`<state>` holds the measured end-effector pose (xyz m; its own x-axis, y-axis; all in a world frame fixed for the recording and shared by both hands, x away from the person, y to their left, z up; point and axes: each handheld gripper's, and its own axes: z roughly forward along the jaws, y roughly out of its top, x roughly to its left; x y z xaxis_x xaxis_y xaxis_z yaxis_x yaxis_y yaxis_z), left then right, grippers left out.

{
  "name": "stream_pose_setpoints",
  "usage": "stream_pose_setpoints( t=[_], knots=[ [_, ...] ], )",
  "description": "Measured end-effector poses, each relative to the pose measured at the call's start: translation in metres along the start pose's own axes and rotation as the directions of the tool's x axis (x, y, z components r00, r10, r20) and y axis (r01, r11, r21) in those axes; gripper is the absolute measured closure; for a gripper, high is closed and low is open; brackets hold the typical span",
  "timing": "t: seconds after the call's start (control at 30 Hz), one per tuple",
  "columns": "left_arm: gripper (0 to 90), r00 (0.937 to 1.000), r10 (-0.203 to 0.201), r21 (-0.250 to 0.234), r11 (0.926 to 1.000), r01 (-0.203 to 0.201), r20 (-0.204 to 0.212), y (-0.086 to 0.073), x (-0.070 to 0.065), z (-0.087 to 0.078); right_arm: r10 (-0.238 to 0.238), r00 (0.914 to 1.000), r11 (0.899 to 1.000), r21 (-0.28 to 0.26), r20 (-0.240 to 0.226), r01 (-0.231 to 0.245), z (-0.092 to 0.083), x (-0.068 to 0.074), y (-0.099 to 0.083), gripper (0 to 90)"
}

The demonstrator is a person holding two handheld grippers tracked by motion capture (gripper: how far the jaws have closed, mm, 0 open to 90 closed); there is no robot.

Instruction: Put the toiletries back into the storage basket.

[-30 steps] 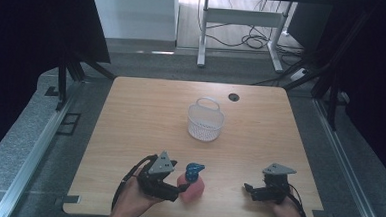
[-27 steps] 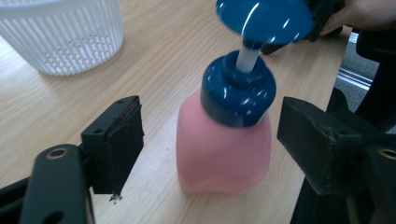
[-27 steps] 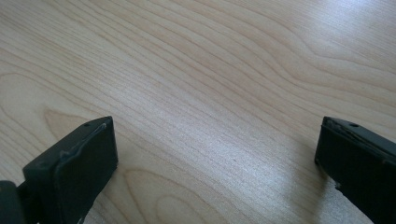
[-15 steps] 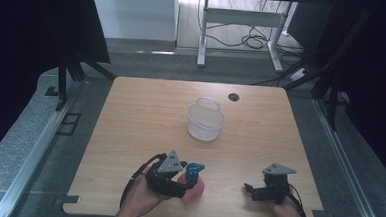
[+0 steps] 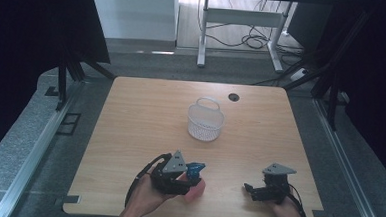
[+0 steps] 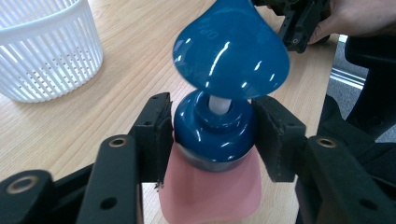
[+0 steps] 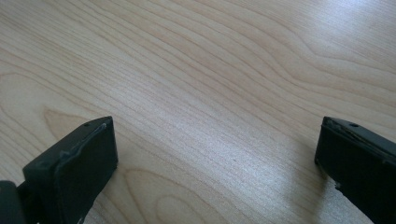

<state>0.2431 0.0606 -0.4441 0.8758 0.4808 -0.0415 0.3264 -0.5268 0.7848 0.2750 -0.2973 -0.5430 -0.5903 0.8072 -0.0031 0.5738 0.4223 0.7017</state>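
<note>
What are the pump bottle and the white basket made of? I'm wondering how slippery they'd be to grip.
The pink pump bottle looks like matte, faintly translucent plastic. Its blue pump head is glossy hard plastic, with bright highlights. The white slotted basket looks like thin, rigid moulded plastic with a dull finish.

Left gripper [image 5: 193, 174] clasping pink bottle [image 5: 195, 188]

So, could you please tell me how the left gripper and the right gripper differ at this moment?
The left gripper has just been closing and its pads press on the blue collar of the pump bottle; the right gripper stands wide open with bare table between its jaws. The left one is near the white basket, the right one farther off. Both are black, hand-held, low over the table.
</note>
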Motion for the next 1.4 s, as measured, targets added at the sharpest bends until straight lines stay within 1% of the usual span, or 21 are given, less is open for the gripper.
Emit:
stream_pose_setpoints(
  t=[0.17, 0.33, 0.4, 0.5, 0.67, 0.83, 1.0, 1.4],
  knots=[
    [52.4, 0.9998, 0.013, 0.008, 0.9999, -0.013, -0.013, 0.003, -0.002, 0.001, 0.002, 1.0, 1.0, 0.001, 0.0, -0.002, 0.0, 0.0, 0.0, 0.0],
    [52.8, 0.9995, 0.019, 0.016, 0.9997, -0.018, -0.027, 0.004, -0.003, 0.001, 0.0, 1.0, 1.0, 0.0, 0.0, 0.0, 0.0, 0.0, 0.0, 0.0],
    [52.8, 0.9989, 0.021, 0.02, 0.9996, -0.021, -0.041, 0.005, -0.003, 0.001, -0.001, 1.0, 1.0, 0.0, 0.0, 0.001, 0.0, 0.0, 0.0, 0.0],
    [52.9, 0.9983, 0.018, 0.02, 0.9997, -0.017, -0.055, 0.006, -0.001, 0.001, 0.0, 1.0, 1.0, 0.0, 0.0, 0.0, 0.0, 0.0, 0.0, 0.0],
    [52.9, 0.9986, -0.013, 0.004, 0.9999, 0.013, -0.051, 0.01, 0.003, -0.002, -0.002, 1.0, 1.0, 0.0, 0.0, 0.002, 0.0, 0.0, 0.0, 0.0],
    [52.9, 0.998, -0.023, -0.004, 0.9997, 0.023, -0.058, 0.017, 0.007, -0.005, -0.002, 1.0, 1.0, 0.001, 0.001, 0.002, 0.0, 0.0, 0.0, 0.0],
    [53.0, 0.9975, -0.023, -0.007, 0.9997, 0.023, -0.067, 0.025, 0.011, -0.006, 0.002, 1.0, 1.0, 0.001, 0.001, -0.002, 0.0, 0.0, 0.0, 0.0],
    [53.0, 0.9955, -0.037, -0.016, 0.9992, 0.036, -0.087, 0.049, 0.026, -0.012, -0.002, 1.0, 1.0, 0.002, 0.0, 0.002, 0.0, 0.0, 0.0, 0.0]
  ],
)
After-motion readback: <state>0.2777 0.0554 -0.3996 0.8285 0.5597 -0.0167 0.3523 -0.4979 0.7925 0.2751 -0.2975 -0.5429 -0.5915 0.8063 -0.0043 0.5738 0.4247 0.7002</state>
